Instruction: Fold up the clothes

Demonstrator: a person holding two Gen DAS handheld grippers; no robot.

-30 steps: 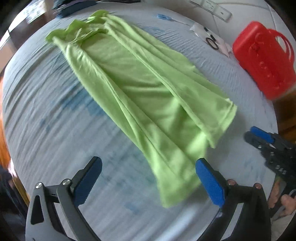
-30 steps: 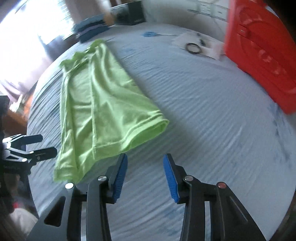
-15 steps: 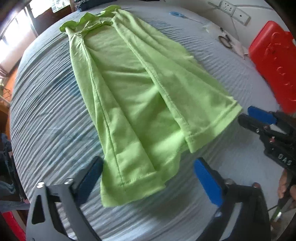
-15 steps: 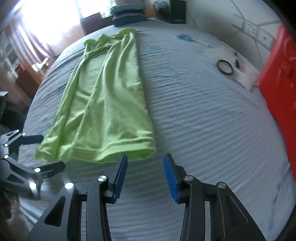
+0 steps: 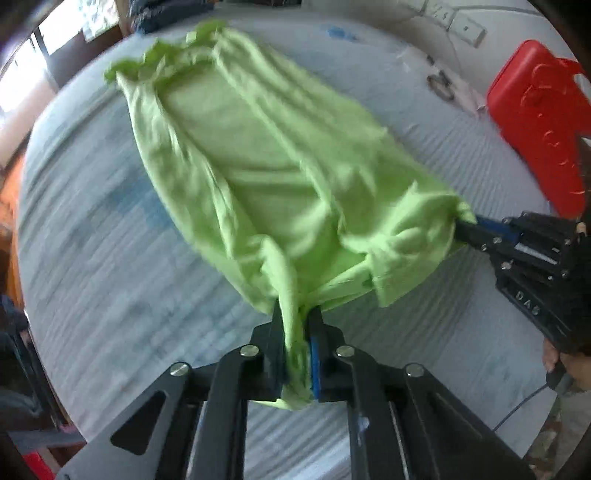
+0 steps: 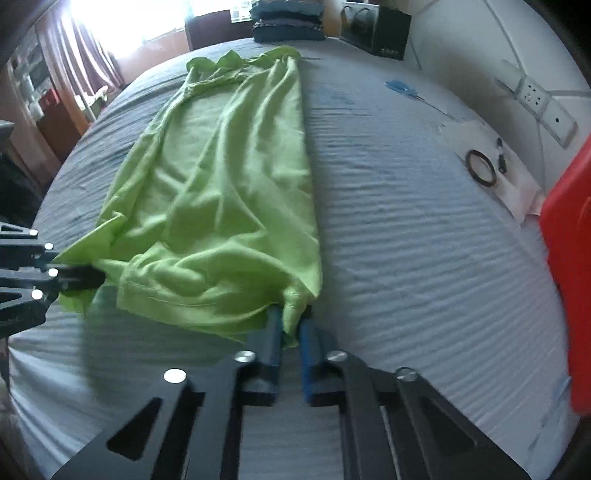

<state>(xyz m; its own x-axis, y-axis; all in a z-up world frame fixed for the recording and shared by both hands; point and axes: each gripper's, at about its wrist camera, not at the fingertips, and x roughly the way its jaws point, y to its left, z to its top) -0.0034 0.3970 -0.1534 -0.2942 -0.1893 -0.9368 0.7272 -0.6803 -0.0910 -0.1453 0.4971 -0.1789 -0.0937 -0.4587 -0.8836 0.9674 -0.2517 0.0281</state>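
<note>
A lime green shirt [image 5: 258, 155] lies lengthwise on the grey striped bed cover, folded into a long narrow strip with its collar at the far end. My left gripper [image 5: 297, 325] is shut on the near left corner of its hem, and cloth bunches between the blue pads. My right gripper [image 6: 291, 325] is shut on the near right corner of the green shirt [image 6: 221, 177]. The right gripper [image 5: 469, 223] also shows at the right of the left wrist view, and the left gripper [image 6: 88, 277] shows at the left edge of the right wrist view. The hem is lifted and crumpled between them.
A red plastic case [image 5: 539, 122] stands at the right edge of the bed [image 6: 424, 240]. A black ring [image 6: 480, 166] on white paper and a blue tool [image 6: 400, 86] lie near the wall. Folded dark clothes [image 6: 288, 20] and a black box [image 6: 380, 31] sit at the far end.
Both grippers were open half a second ago, just short of the hem. They have moved in and shut on its two near corners, and the hem is now raised and bunched.
</note>
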